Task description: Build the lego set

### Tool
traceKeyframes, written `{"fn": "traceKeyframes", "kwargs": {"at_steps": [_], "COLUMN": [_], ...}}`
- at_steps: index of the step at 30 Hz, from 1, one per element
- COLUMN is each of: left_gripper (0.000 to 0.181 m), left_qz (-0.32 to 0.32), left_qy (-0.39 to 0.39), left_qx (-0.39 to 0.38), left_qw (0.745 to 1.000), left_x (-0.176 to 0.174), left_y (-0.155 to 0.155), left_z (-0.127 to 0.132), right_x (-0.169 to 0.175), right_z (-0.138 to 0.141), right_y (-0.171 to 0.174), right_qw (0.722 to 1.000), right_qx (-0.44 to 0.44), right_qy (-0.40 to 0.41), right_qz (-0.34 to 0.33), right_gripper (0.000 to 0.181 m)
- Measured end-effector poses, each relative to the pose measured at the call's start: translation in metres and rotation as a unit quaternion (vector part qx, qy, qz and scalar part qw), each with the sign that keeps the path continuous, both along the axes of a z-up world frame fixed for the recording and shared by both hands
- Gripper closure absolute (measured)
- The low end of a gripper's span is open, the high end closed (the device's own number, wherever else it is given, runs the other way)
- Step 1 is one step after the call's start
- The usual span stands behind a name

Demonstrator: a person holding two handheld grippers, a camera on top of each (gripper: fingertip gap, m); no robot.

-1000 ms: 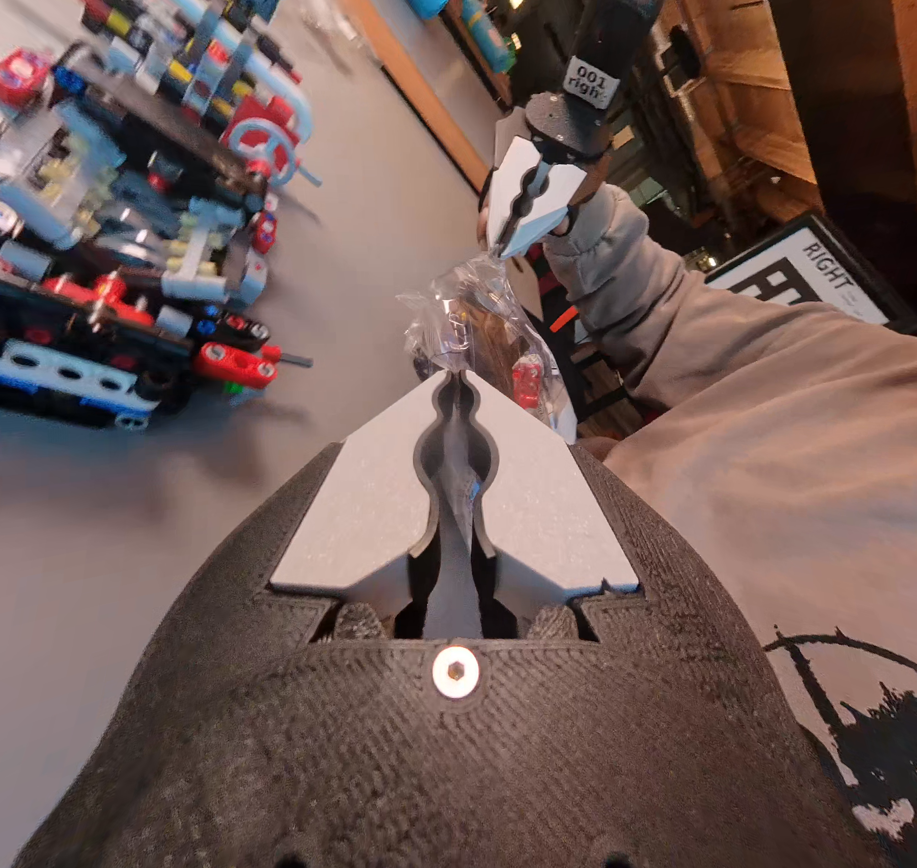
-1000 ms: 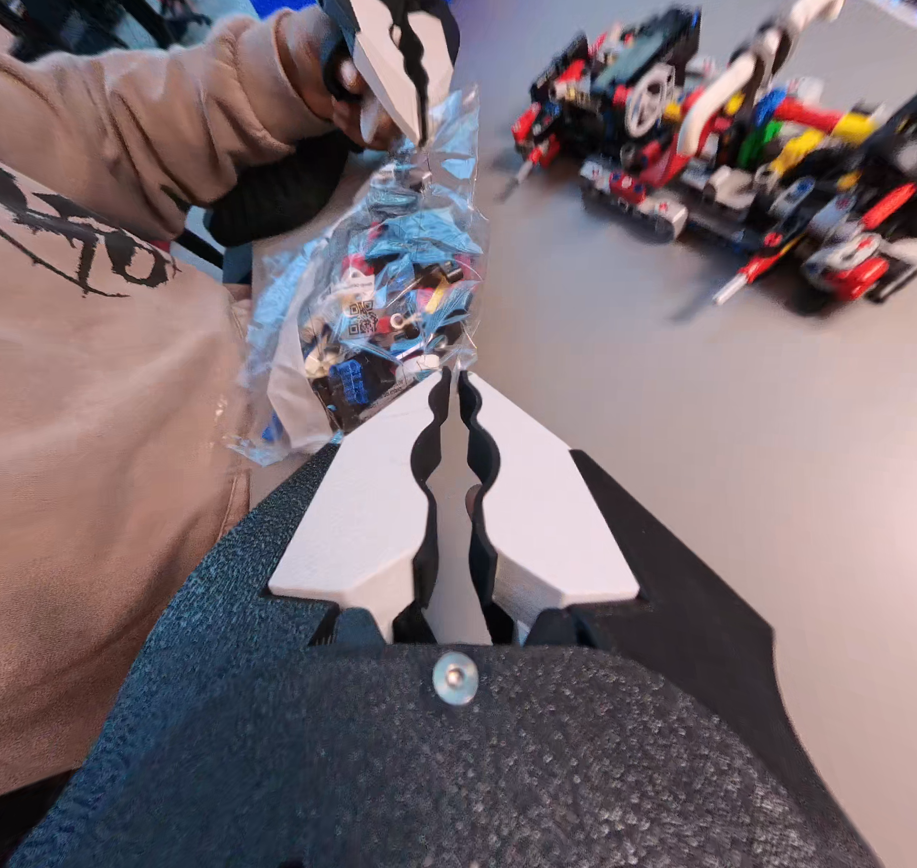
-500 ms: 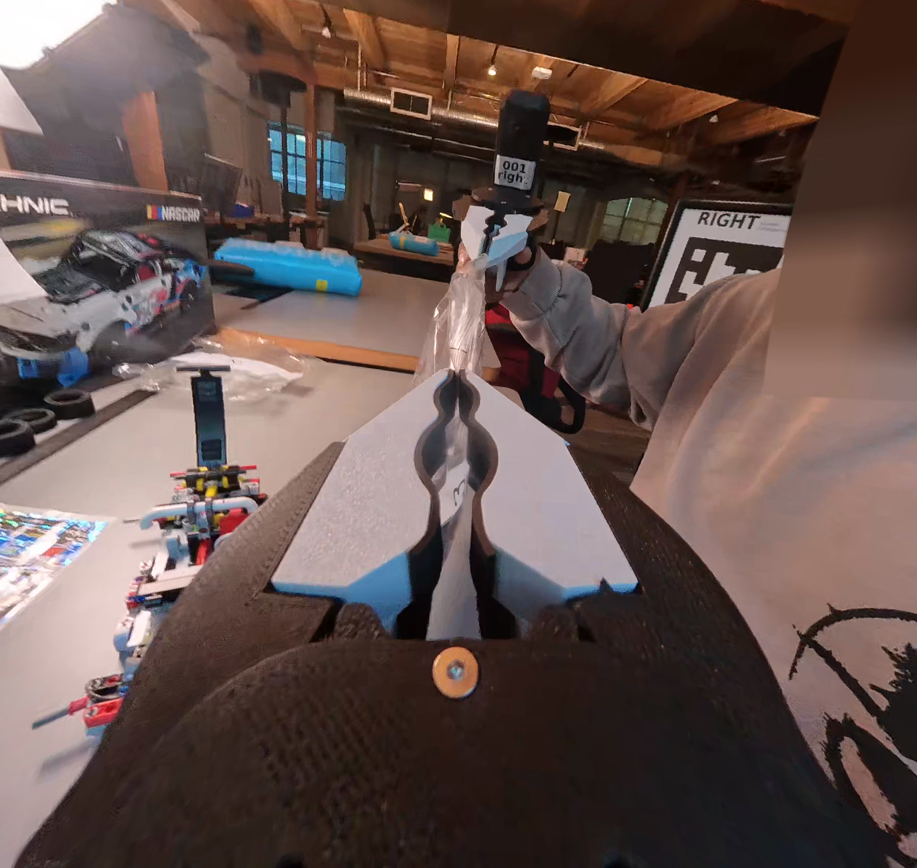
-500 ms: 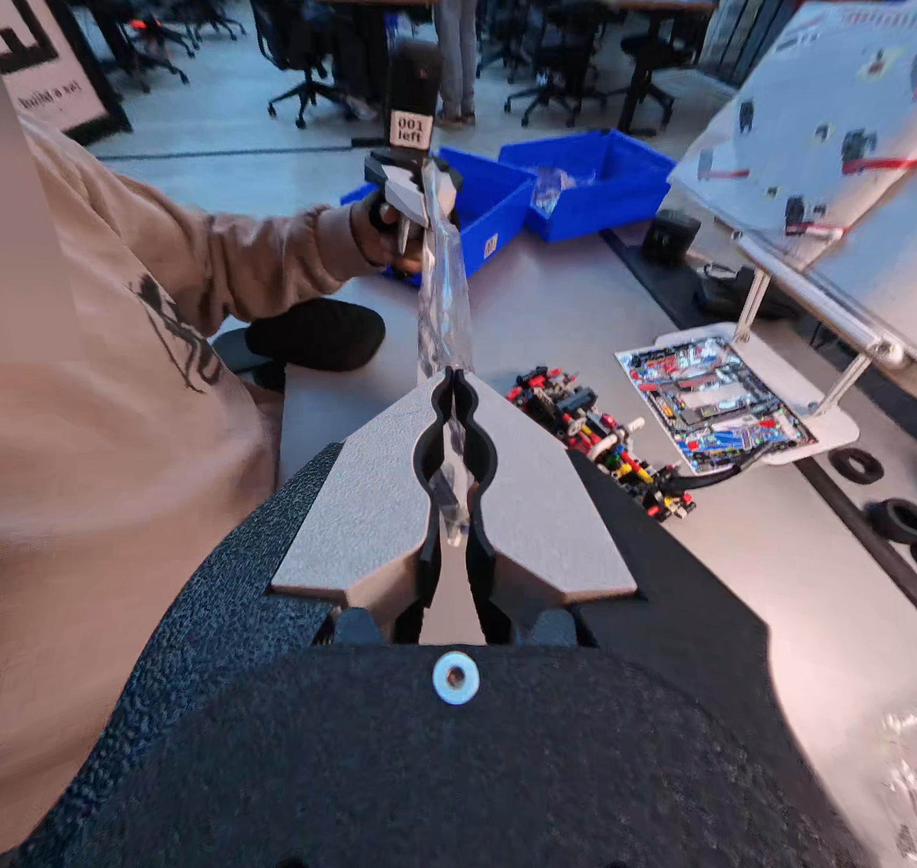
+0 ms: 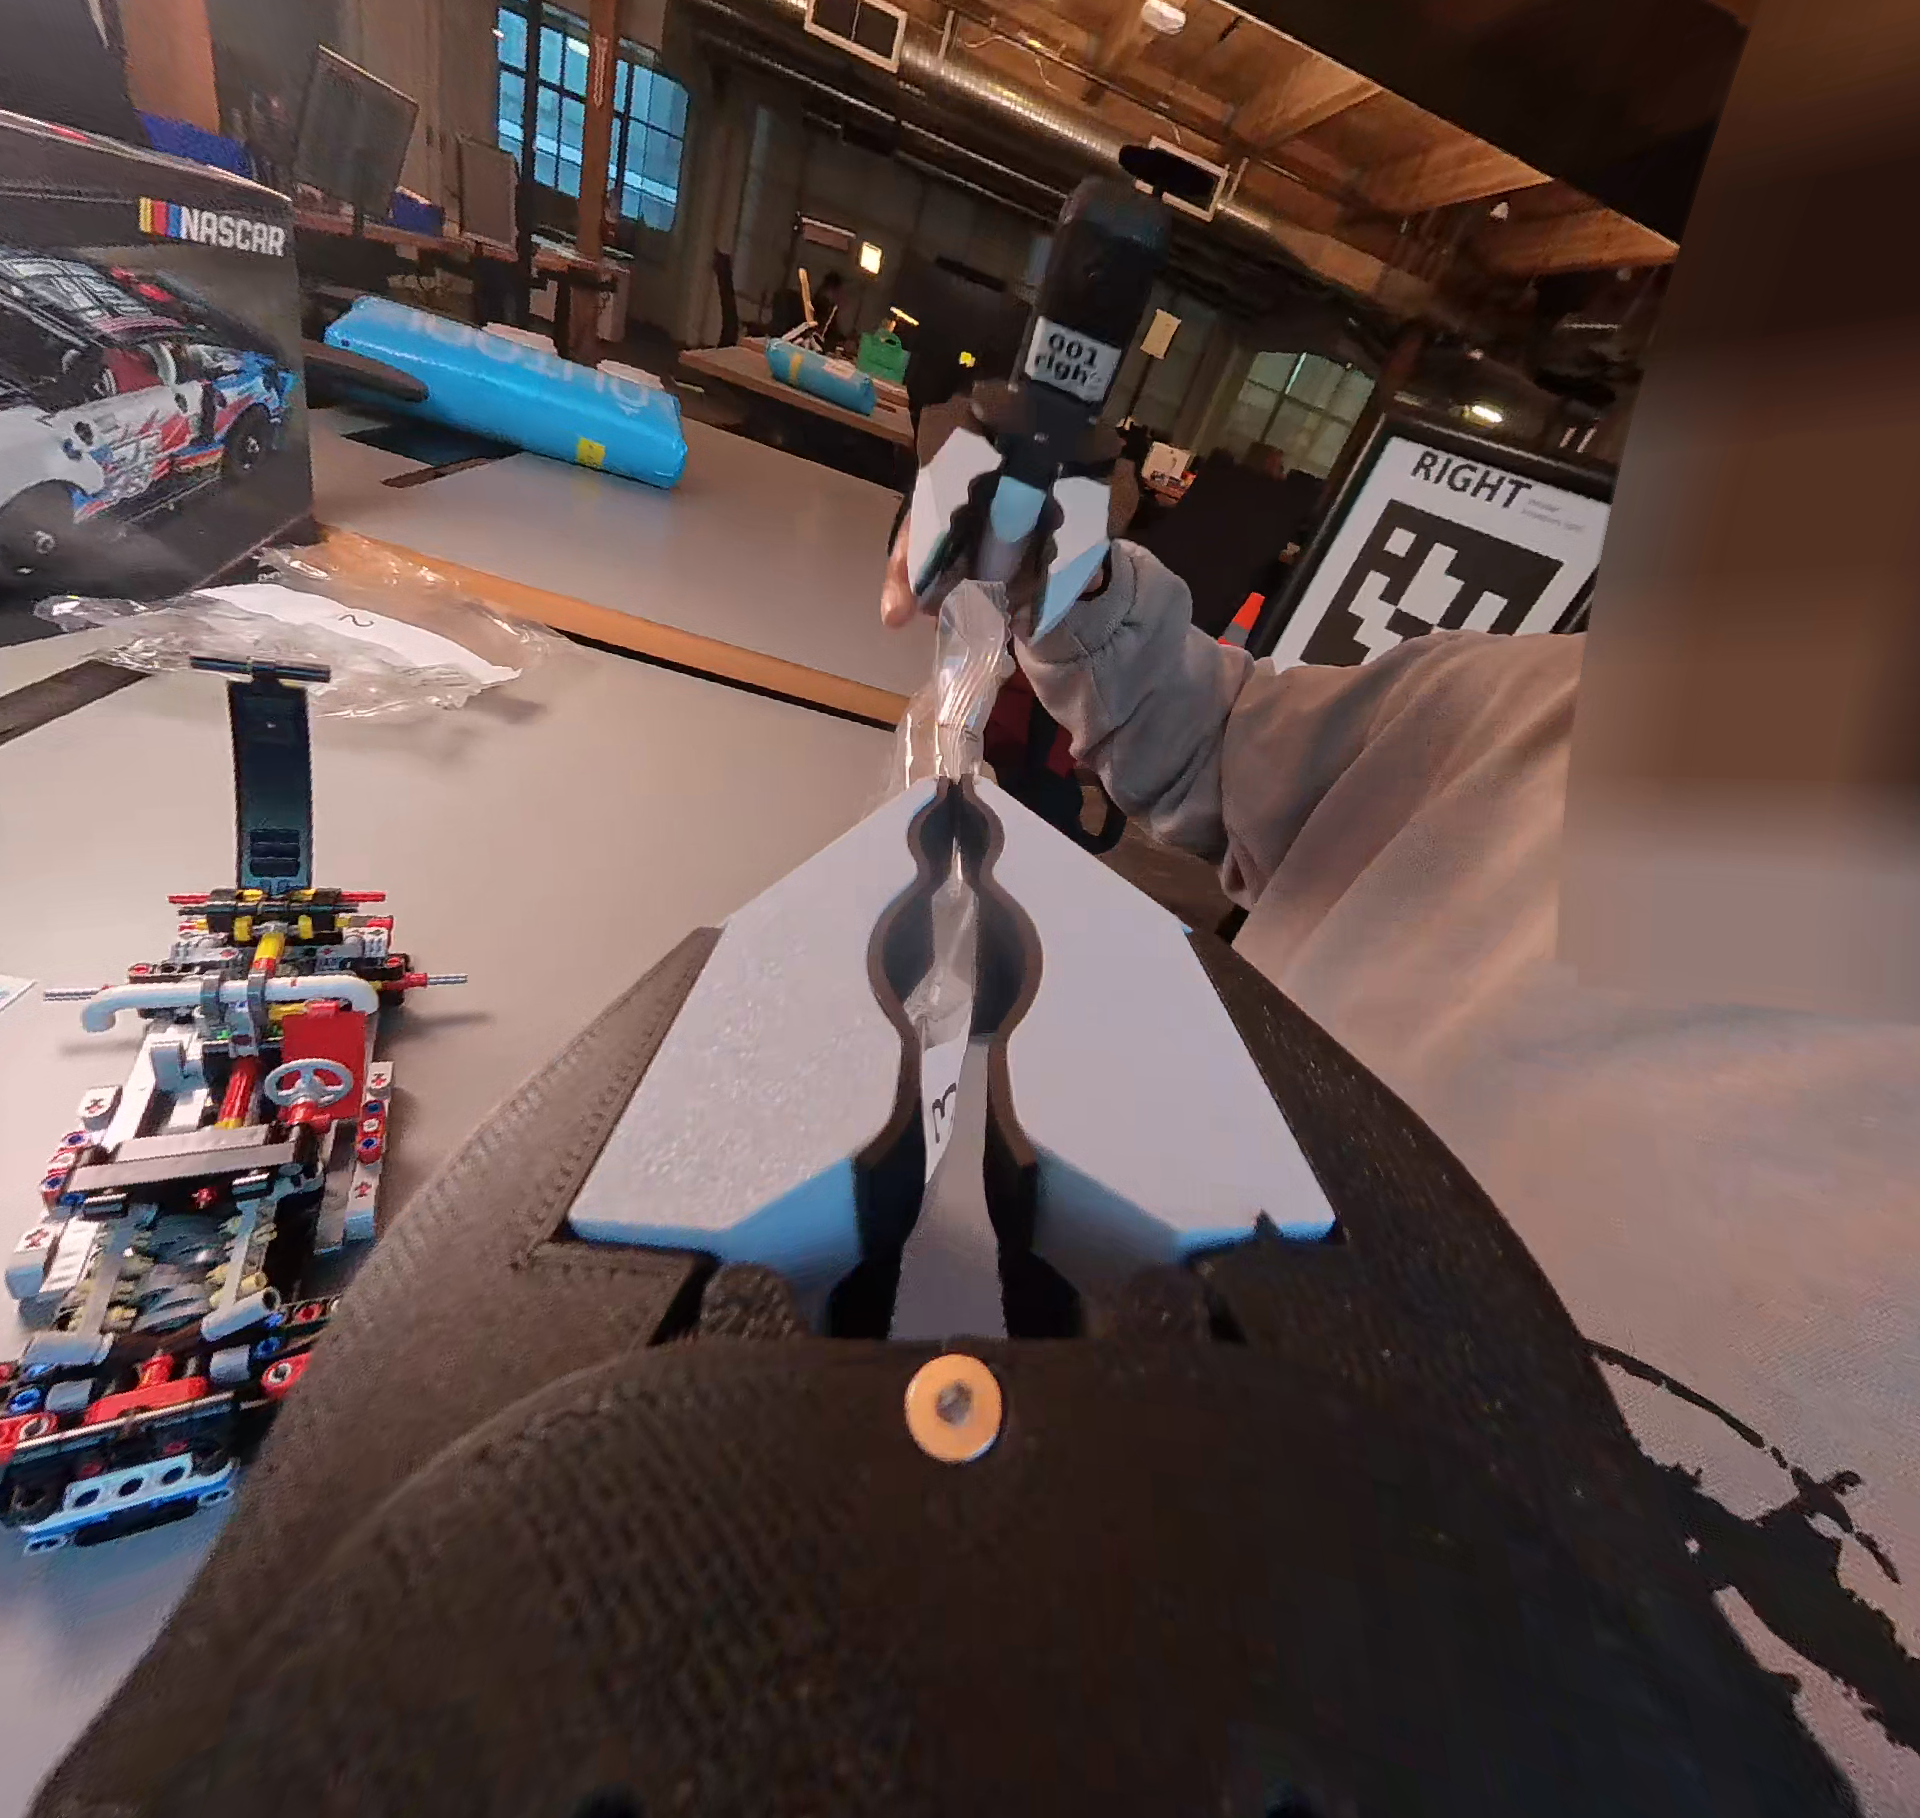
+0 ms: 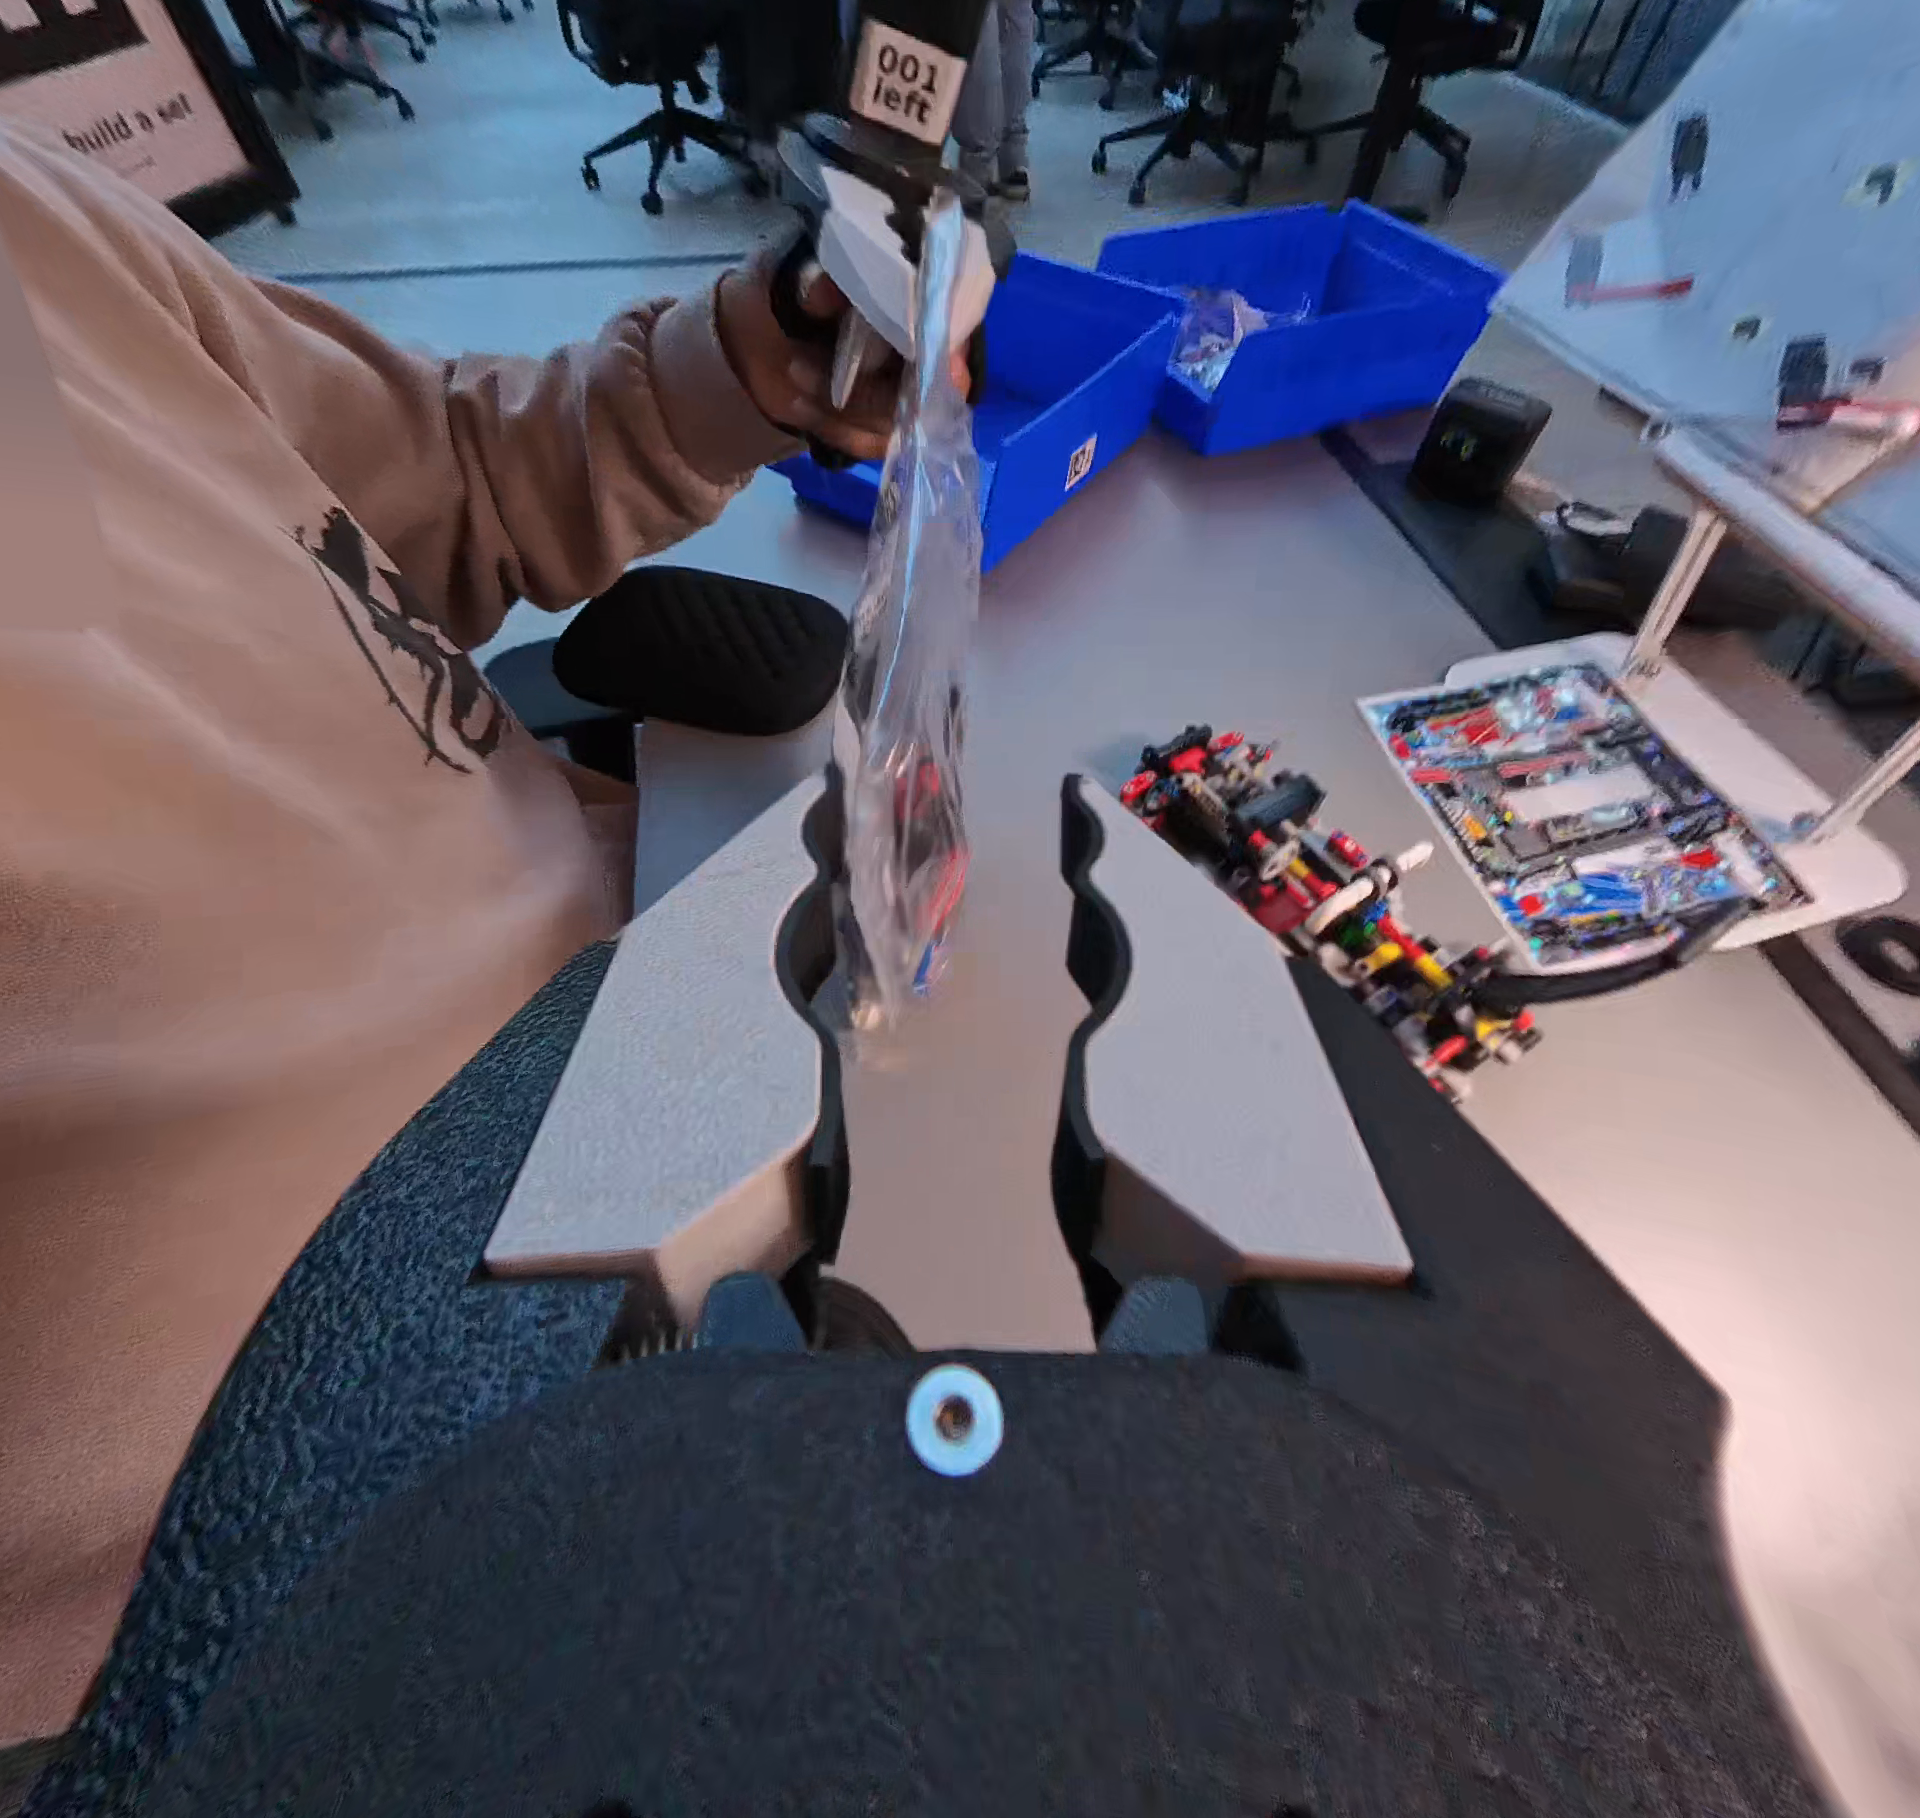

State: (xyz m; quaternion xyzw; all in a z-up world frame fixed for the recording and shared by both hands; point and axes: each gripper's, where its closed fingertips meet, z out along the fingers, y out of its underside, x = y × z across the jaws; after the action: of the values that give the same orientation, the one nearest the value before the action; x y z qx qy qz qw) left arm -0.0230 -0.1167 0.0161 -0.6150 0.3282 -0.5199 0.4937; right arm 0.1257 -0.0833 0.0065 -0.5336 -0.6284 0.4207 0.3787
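Lego car frame, partly built in red, black, grey and yellow pieces, lies flat on the grey desk, well to the side of both claws; the right wrist view shows it lying just beside a colourful printed sheet on a white stand.

A clear plastic bag of small pieces hangs in the air above the desk. The left claw is clamped on one end of it, the thin plastic pinched flat between the closed fingers, and in the right wrist view this same claw holds the bag from the top. The right claw stands wide apart, its fingers on either side of the bag's lower end; the bag leans close against one finger, but whether they touch I cannot tell. Red, black and blue pieces sit in the bottom of the bag.

From the left wrist view, the right claw appears spread at the far end of the bag, held by a hand in a beige sleeve.

Behind the car frame, an empty crumpled plastic bag lies on the desk in front of the set's box. Two blue bins stand at the far edge of the desk, one with a clear bag inside.
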Motion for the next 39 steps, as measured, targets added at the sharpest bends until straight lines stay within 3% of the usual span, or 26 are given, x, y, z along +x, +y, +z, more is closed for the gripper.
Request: {"fn": "traceKeyframes", "kwargs": {"at_steps": [3,5,6,9,13,16,19,23,28,33,36,39], "left_gripper": [0.181,0.181,0.181,0.181,0.181,0.158,0.158,0.181,0.181,0.181,0.181,0.148], "left_qz": [-0.011,-0.02,-0.021,-0.032,-0.024,0.006,0.016,0.005,-0.033,-0.08,-0.076,-0.05], "left_qy": [0.02,0.028,0.035,0.062,0.064,0.092,0.112,0.085,0.08,0.0,-0.031,-0.049], "left_qx": [0.018,0.028,0.036,0.076,0.152,0.199,0.225,0.182,0.115,0.059,0.085,0.119], "left_qw": [1.0,0.999,0.999,0.995,0.986,0.976,0.968,0.98,0.99,0.995,0.993,0.99], "left_x": [0.018,0.031,0.037,0.046,0.037,0.044,0.057,0.05,0.046,0.043,0.037,0.026], "left_y": [0.0,0.0,0.0,-0.007,-0.018,-0.016,-0.015,-0.012,-0.016,-0.02,-0.018,-0.019], "left_z": [0.006,0.01,0.011,0.012,0.02,0.023,0.025,0.03,0.018,0.034,0.047,0.044], "right_x": [-0.031,-0.056,-0.068,-0.088,-0.083,-0.085,-0.09,-0.085,-0.082,-0.084,-0.09,-0.092], "right_z": [0.015,0.014,0.011,0.018,0.022,0.014,0.012,0.011,0.004,0.017,0.029,0.032], "right_y": [-0.01,-0.03,-0.033,-0.032,-0.035,-0.039,-0.039,-0.04,-0.044,-0.051,-0.053,-0.056], "right_qw": [0.995,0.993,0.992,0.992,0.992,0.992,0.992,0.992,0.992,0.994,0.994,0.992], "right_qx": [0.095,0.086,0.083,0.083,0.046,0.037,0.044,0.059,0.041,0.015,-0.013,-0.052], "right_qy": [-0.03,-0.056,-0.067,-0.066,-0.061,-0.075,-0.082,-0.081,-0.073,-0.022,0.018,0.062], "right_qz": [0.015,0.059,0.064,0.072,0.096,0.093,0.08,0.082,0.091,0.103,0.104,0.099], "right_gripper": [0.122,0.121,0.129,0.18,0.181,0.181,0.181,0.181,0.181,0.181,0.181,0.181]}}
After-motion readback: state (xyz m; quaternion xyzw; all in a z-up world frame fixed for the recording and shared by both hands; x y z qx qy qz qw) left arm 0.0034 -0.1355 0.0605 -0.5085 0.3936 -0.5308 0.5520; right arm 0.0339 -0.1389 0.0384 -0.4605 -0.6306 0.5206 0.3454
